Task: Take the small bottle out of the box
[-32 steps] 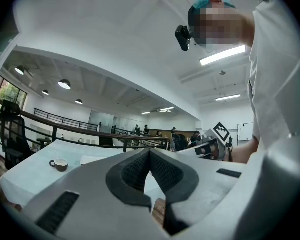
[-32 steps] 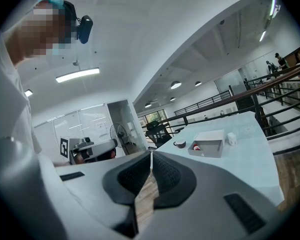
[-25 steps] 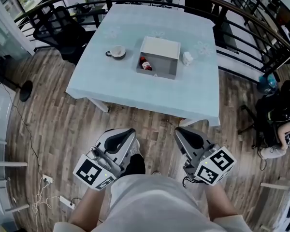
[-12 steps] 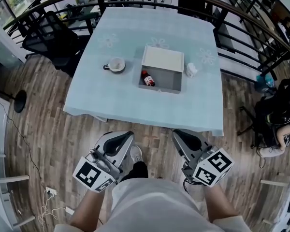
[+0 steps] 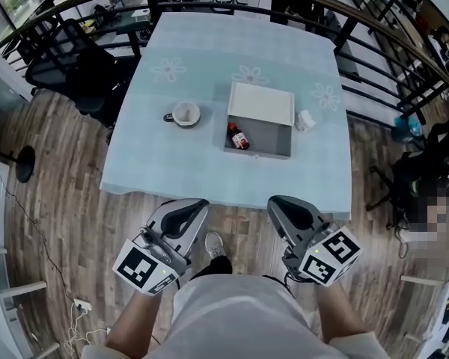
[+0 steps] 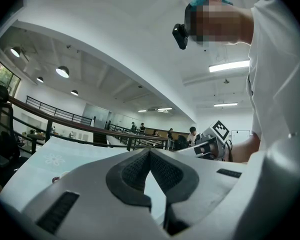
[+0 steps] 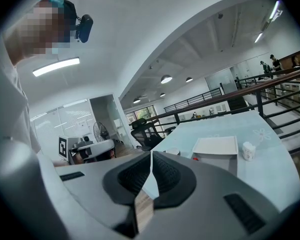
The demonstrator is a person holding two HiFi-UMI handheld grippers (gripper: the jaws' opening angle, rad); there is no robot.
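Head view — small bottle straight ahead, both pairs of jaws closed on nothing.
It lies on its side in the near left corner of the open box on the counter, cap pointing away. The left gripper and right gripper hang well short of the counter's edge — the bottle lies between their lines, neither clearly nearer.

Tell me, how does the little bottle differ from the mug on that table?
The little bottle sits inside the open grey box; the mug stands on the tablecloth left of it. The bottle is dark with a red cap; the mug is pale with a dark handle. The bottle is slim and capped, the mug wide and open-topped. Both are small, and nothing holds either.
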